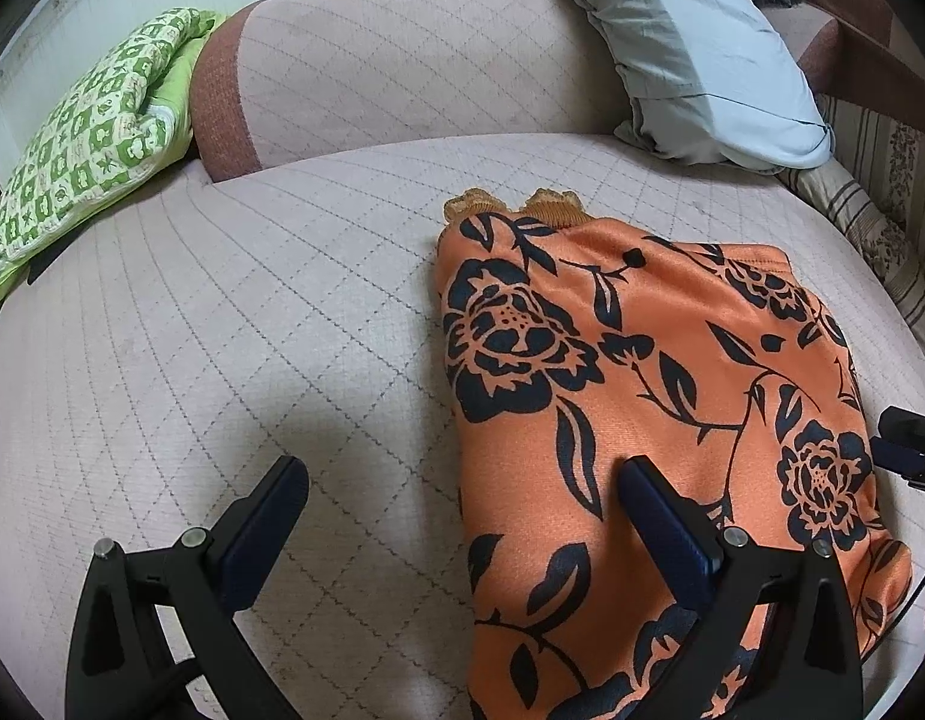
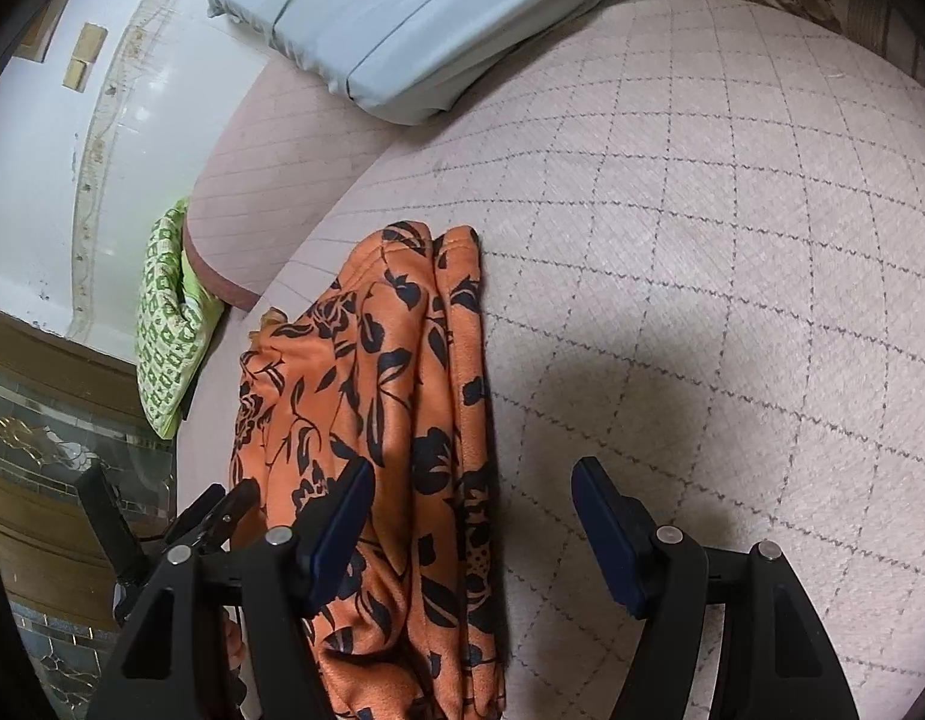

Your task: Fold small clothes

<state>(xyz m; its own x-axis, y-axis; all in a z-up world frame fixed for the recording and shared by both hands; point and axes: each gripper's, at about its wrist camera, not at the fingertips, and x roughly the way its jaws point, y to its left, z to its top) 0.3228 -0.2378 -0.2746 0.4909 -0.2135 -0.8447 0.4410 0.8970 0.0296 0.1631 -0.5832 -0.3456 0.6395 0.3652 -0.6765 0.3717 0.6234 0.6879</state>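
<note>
1. Orange floral garment [image 1: 642,396] lies folded lengthwise on the sofa seat [image 1: 252,330].
2. My left tongs [image 1: 462,480] apart, straddling its left edge.
3. My right tongs [image 2: 471,480] apart over its right edge, holding nothing, placed for next fold, I judge.

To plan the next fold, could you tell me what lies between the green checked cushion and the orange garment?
Only bare quilted sofa cover, seen in the left wrist view.
</note>
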